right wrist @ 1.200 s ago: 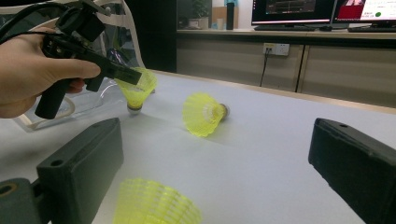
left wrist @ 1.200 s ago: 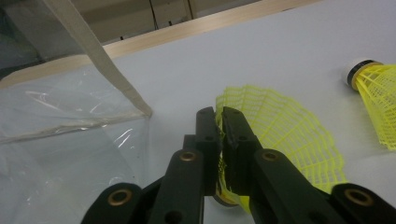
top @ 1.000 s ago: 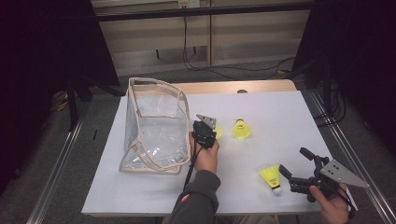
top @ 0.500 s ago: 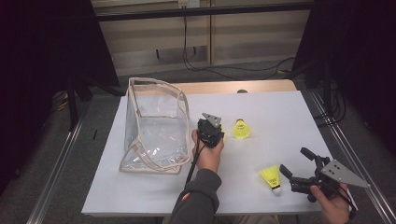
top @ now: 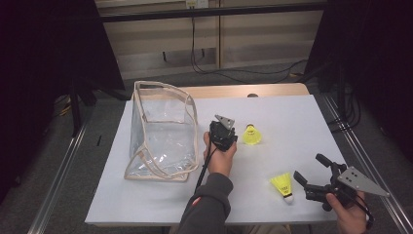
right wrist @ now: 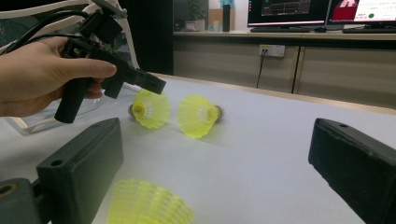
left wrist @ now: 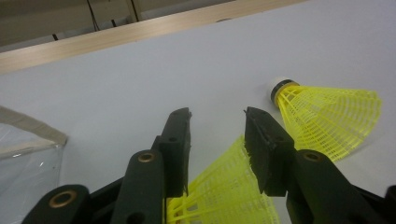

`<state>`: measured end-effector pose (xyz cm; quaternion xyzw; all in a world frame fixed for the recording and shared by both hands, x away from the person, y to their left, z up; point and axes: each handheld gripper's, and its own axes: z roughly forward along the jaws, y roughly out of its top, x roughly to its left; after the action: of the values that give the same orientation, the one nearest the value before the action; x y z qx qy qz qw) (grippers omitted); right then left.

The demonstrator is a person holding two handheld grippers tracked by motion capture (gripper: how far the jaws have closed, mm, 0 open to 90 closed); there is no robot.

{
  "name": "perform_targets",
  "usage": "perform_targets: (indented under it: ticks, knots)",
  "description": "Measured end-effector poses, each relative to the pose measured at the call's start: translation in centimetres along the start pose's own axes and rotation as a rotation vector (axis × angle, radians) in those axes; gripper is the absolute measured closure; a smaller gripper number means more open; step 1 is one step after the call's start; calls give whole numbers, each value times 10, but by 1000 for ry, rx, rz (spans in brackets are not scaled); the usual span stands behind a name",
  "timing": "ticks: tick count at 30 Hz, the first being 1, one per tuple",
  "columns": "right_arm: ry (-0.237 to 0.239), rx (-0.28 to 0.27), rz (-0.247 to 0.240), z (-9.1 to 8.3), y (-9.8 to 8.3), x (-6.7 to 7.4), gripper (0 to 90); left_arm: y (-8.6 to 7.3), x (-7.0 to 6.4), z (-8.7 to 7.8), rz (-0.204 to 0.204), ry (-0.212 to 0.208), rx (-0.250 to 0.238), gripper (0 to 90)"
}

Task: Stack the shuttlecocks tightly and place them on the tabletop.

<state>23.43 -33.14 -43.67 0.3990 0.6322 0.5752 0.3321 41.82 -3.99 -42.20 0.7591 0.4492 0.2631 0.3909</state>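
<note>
At the centre of the high view, the left hand-held gripper [top: 228, 127] is hovering above the white tabletop [top: 297, 122], just right of the clear plastic bag with beige trim [top: 160, 131] standing at centre left. Its jaws have just been opening. In the left gripper view they are standing part-spread – a yellow plastic shuttlecock [left wrist: 224, 191] is lying between them at the bottom centre of the frame, its meshed skirt against the right jaw's inner pad, while the left jaw's contact is not clear. I cannot tell whether the pads are still pressing on it.

A second yellow plastic shuttlecock [left wrist: 327, 114] is lying on its side at the right of that view, white cork tip pointing to the upper left, near the first but apart from it. In the right gripper view the two are sitting side by side at centre left.

At the lower right of the high view, the right hand-held gripper [top: 311, 168] is resting low with jaws spread wide – a third yellow shuttlecock [top: 283, 185] is lying just left of them, untouched.
</note>
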Motion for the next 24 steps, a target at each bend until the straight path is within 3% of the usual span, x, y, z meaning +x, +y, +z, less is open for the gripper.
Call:
perform_targets:
  ticks: [11,19,24]
  knots:
    - [1,-1,11,0,0,-1,27,6,3,-1,-17,-19,4,685]
    - [4,-7,8,0,1,1,28,10,4,-2,-1,-23,11,713]
    - [2,-3,9,-1,0,0,28,12,4,-1,-23,-32,6,706]
